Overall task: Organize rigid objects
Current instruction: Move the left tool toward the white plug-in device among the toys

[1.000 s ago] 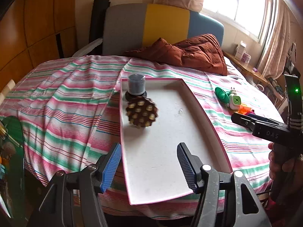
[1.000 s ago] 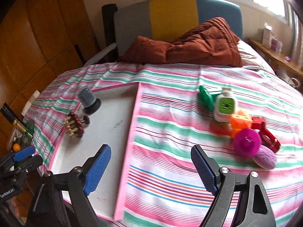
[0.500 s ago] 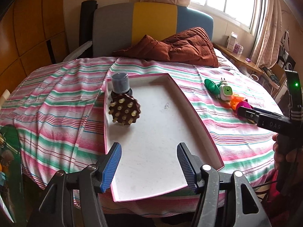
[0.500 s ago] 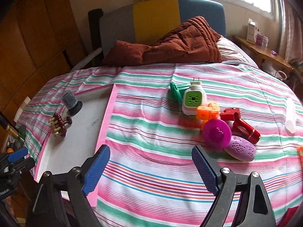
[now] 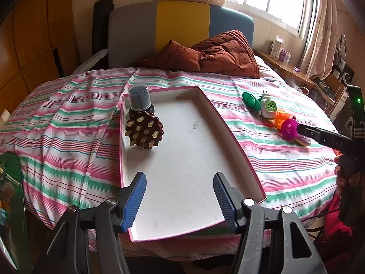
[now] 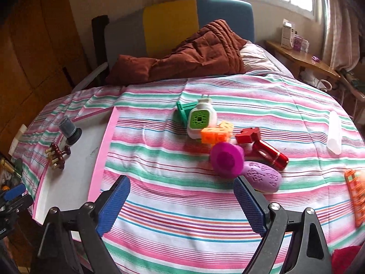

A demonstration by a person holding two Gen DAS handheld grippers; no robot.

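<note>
Toys (image 6: 228, 146) crowd striped bedspread (image 6: 182, 205) beyond empty right gripper (image 6: 181, 202), jaws just widening; left gripper (image 5: 179, 199) apart.

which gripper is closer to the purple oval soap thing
Right. The right gripper hovers just short of the purple oval piece; the left gripper sits over the tray.

I see a pink-rimmed white tray (image 5: 228, 134) lying flat on the striped bed. In its far left corner a dark capped jar (image 5: 139, 100) stands upright, touching a brown studded ball (image 5: 144, 130) just in front of it. Right of the tray, apart from it, a cluster lies together: green funnel (image 6: 182, 111), white-green plug-in unit (image 6: 200, 118), orange block (image 6: 215, 133), red flashlight (image 6: 269, 151), magenta cup (image 6: 227, 159), purple oval soap (image 6: 262, 178).
</note>
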